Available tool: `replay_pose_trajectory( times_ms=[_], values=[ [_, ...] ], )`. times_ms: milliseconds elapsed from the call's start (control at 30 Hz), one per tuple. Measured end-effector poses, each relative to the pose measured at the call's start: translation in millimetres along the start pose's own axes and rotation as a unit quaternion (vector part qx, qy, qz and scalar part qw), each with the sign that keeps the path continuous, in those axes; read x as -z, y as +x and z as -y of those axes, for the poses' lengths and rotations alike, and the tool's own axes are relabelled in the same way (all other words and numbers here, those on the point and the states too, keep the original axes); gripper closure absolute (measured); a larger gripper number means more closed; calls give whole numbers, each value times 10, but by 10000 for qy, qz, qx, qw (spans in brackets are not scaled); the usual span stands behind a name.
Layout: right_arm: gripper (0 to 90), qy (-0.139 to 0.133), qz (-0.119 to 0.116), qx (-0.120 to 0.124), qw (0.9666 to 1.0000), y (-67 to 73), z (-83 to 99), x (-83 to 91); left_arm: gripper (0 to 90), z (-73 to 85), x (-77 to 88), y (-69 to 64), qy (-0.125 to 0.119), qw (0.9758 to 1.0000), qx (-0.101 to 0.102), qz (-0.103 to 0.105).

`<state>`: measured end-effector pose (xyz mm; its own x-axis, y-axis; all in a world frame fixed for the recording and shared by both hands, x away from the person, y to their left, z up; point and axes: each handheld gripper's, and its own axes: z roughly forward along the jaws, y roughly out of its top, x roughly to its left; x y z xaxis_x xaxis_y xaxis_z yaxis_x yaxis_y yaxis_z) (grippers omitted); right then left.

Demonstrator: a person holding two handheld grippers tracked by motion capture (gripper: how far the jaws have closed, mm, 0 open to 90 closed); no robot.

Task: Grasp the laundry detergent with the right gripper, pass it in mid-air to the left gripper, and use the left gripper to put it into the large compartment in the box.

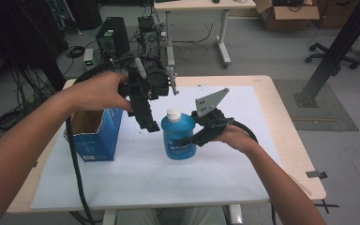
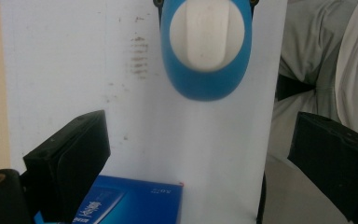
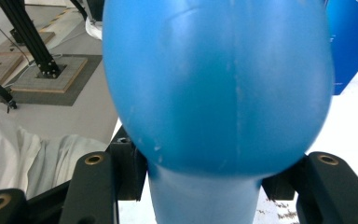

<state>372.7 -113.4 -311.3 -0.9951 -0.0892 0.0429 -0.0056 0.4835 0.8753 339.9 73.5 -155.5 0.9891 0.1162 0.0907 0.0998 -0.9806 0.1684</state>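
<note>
A blue bottle (image 1: 179, 137) with a white cap (image 1: 173, 114) stands upright on the white mat (image 1: 145, 178) mid-table. From the right, my right gripper (image 1: 191, 137) is shut on its body; in the right gripper view the bottle (image 3: 214, 84) bulges between the two jaws. My left gripper (image 1: 144, 118) hangs above the mat just left of the bottle, pointing down, open and holding nothing. From the left gripper view (image 2: 200, 163) the bottle (image 2: 205, 56) is seen from above, beyond the wide-apart jaws. An open blue carton (image 1: 96, 133) stands at the left.
The blue carton (image 2: 130, 203) lies right below the left gripper's jaws. The wooden table edge (image 1: 286, 126) borders the mat. On the floor behind are a computer tower (image 1: 112, 37), tangled cables, another desk (image 1: 201, 5), a cardboard box (image 1: 286, 14) and a black frame post (image 1: 333, 51).
</note>
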Motion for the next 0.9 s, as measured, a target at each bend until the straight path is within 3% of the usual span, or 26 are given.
replay_pose_trajectory(
  times_ms=[433, 900],
  values=[
    [441, 68, -77, 49, 9999, -52, -81, -126, 54, -15, -10, 8, -13, 10000, -2, 20],
    [441, 65, -156, 126, 9998, -49, -175, -216, 55, -123, -126, 9, 63, 9999, -97, 17]
  ],
)
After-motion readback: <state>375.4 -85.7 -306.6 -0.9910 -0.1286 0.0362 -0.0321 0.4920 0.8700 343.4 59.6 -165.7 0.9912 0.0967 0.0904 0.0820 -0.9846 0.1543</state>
